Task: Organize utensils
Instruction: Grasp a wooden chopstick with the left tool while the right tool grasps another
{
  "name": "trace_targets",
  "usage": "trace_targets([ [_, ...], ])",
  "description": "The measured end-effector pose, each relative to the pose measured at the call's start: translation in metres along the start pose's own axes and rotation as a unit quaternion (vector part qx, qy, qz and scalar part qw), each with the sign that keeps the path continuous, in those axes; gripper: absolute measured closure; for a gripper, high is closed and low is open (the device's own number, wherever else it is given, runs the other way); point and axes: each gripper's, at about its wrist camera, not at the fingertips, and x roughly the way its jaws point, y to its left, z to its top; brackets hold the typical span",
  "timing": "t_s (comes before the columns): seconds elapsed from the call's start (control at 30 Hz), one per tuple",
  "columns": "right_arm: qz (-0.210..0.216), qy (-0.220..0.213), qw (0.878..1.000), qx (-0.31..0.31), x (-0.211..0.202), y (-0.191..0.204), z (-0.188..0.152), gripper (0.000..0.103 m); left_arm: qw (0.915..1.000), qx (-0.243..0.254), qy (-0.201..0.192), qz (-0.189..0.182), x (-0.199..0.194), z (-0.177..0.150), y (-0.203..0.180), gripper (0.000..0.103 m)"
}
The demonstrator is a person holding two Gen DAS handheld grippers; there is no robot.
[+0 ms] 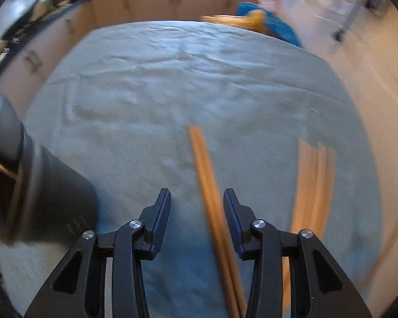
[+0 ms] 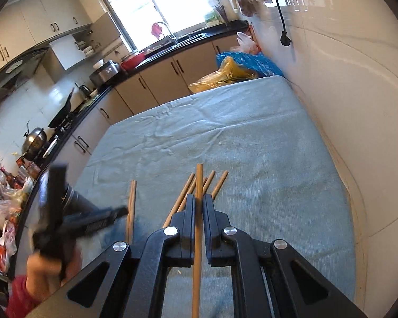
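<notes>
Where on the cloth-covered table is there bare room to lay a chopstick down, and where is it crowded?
The far stretch of the blue-grey cloth lies bare, bordered by the yellow and blue bags beyond and the white wall at right. The strip along that wall is free too. The near part is crowded: loose chopsticks, a separate pair, and the dark holder at left.

Chopsticks point(image 2: 198, 212) look like plain matte wood, no gloss. The table cover point(image 2: 252, 137) is pale blue terry cloth, nubby and wrinkled. Both grippers are matte black plastic with shiny metal rivets point(image 2: 171, 230); the holder point(image 1: 39, 190) looks dark, semi-gloss.
</notes>
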Motion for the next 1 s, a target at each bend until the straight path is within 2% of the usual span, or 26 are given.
trace_targets([
  [0.07, 0.009, 0.0, 1.0, 0.002, -0.002, -0.004, -0.002, 0.097, 0.9999, -0.009, 0.012, -0.004, 0.007, 0.011, -0.001, 0.063],
  [0.17, 0.016, -0.001, 1.0, 0.007, -0.005, -0.011, -0.005, 0.097, 0.9995, -0.022, 0.02, 0.008, 0.015, 0.022, -0.002, 0.065],
  [0.27, 0.023, -0.001, 1.0, 0.009, -0.007, -0.015, -0.006, 0.097, 0.9987, -0.023, 0.02, 0.041, 0.02, 0.028, 0.0, 0.072],
  [0.33, 0.027, -0.003, 1.0, 0.008, -0.008, -0.015, -0.007, 0.097, 0.9984, -0.031, 0.027, 0.039, 0.023, 0.029, 0.003, 0.077],
  [0.43, 0.031, -0.003, 0.999, 0.009, -0.009, -0.017, -0.008, 0.097, 0.9982, -0.029, 0.023, 0.048, 0.024, 0.031, 0.002, 0.077],
  [0.53, 0.034, -0.004, 0.999, 0.012, -0.01, -0.019, -0.01, 0.097, 0.9986, -0.029, 0.025, 0.036, 0.027, 0.034, -0.001, 0.078],
  [0.6, 0.037, -0.003, 0.999, 0.012, -0.011, -0.019, -0.012, 0.097, 0.9986, -0.022, 0.04, 0.027, 0.033, 0.035, -0.006, 0.078],
  [0.7, 0.037, -0.003, 0.999, 0.013, -0.011, -0.02, -0.013, 0.097, 0.9984, -0.006, 0.03, 0.046, 0.034, 0.032, -0.014, 0.078],
  [0.77, 0.036, -0.003, 0.999, 0.013, -0.013, -0.018, -0.015, 0.097, 0.9985, 0.003, 0.023, 0.05, 0.033, 0.028, -0.018, 0.087],
  [0.8, 0.036, -0.004, 0.999, 0.011, -0.014, -0.017, -0.015, 0.097, 0.9985, 0.006, 0.021, 0.05, 0.032, 0.026, -0.019, 0.096],
  [0.9, 0.037, -0.003, 0.999, 0.011, -0.015, -0.014, -0.017, 0.097, 0.9996, 0.013, 0.013, 0.021, 0.026, 0.019, -0.023, 0.097],
  [1.0, 0.039, -0.004, 0.999, 0.01, -0.016, -0.013, -0.016, 0.097, 0.9996, 0.024, -0.014, -0.001, 0.01, 0.01, -0.027, 0.097],
])
